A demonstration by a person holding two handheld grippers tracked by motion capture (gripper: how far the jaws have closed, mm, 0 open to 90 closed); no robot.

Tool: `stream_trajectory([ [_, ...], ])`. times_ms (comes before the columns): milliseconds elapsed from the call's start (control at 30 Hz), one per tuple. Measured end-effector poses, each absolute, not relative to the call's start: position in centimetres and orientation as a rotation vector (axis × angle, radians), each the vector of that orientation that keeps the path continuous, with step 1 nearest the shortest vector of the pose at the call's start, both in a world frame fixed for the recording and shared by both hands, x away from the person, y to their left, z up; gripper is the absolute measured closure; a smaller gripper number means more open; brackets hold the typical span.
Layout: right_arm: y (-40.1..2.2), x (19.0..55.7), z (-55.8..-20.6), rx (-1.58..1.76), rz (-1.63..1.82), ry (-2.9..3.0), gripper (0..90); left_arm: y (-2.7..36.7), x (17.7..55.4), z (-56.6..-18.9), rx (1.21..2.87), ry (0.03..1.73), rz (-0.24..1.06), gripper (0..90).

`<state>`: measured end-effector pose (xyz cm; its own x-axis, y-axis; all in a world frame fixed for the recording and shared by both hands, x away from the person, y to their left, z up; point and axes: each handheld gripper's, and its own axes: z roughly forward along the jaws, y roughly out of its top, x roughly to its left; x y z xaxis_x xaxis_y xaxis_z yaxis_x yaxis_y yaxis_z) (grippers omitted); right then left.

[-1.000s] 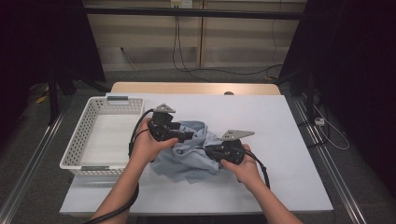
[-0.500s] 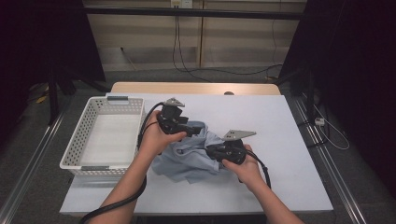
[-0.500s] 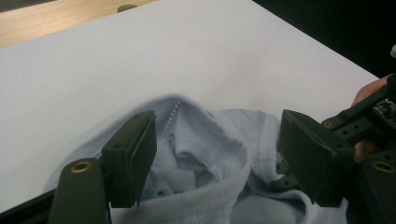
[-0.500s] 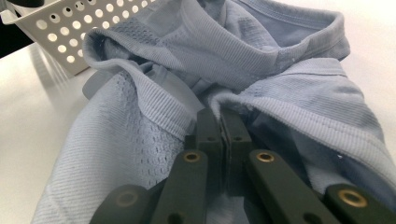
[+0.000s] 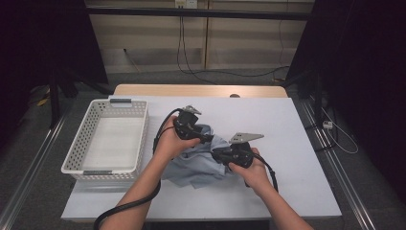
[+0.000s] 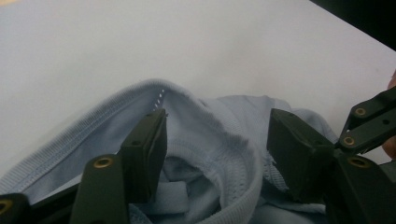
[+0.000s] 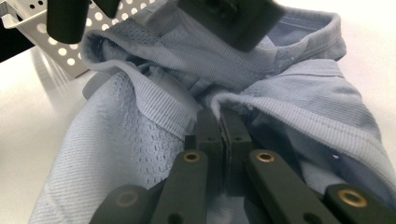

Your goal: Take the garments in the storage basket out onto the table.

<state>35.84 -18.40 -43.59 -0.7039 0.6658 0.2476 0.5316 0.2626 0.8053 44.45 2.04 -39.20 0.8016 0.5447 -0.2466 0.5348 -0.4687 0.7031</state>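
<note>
- Pale blue shirt (image 5: 201, 160) bunched in a heap near the middle of the white table (image 5: 297, 143), just right of the basket (image 5: 107, 139).
- Shirt collar and ribbed hems turned up on top of the heap; mesh weave clear in the right gripper view (image 7: 140, 140).
- Right gripper (image 5: 218, 154) low on the heap's right side, jaws pressed together on a ribbed hem fold (image 7: 243, 105), pinching the cloth.
- Right hand (image 5: 251, 170) wrapped round the gripper body, grey plate on top, cable trailing back along the forearm.
- Left gripper (image 5: 207, 138) over the far top of the heap, jaws parted, having just been closing.
- In the left gripper view, ribbed collar edge (image 6: 233, 158) lying between the two jaws (image 6: 215, 144), pads not yet pressing on it; cloth touching the left jaw's inner face, a gap at the right jaw.
- Left hand (image 5: 172, 141) holding its gripper from the basket side, cable looping down off the near table edge.
- Basket standing on the table's left part, touching neither gripper.
</note>
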Motion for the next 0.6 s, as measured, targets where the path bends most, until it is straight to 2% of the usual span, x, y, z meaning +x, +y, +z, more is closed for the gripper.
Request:
stream_trajectory([
  [100, -18.4, 35.9, -43.6, 1.139, 1.429, 2.380, 89.2, 2.0, 44.5, -39.6, 2.169, 0.796, 0.011, 41.8],
  [333, -18.5, 35.8, -43.6, 1.144, 1.428, 2.377, 89.2, 1.8, 44.3, -40.3, 2.191, 0.815, -0.072, 59.3],
  [600, -18.6, 35.8, -43.5, 1.150, 1.434, 2.376, 89.2, 2.3, 44.1, -40.3, 2.201, 0.857, -0.055, 74.6],
])
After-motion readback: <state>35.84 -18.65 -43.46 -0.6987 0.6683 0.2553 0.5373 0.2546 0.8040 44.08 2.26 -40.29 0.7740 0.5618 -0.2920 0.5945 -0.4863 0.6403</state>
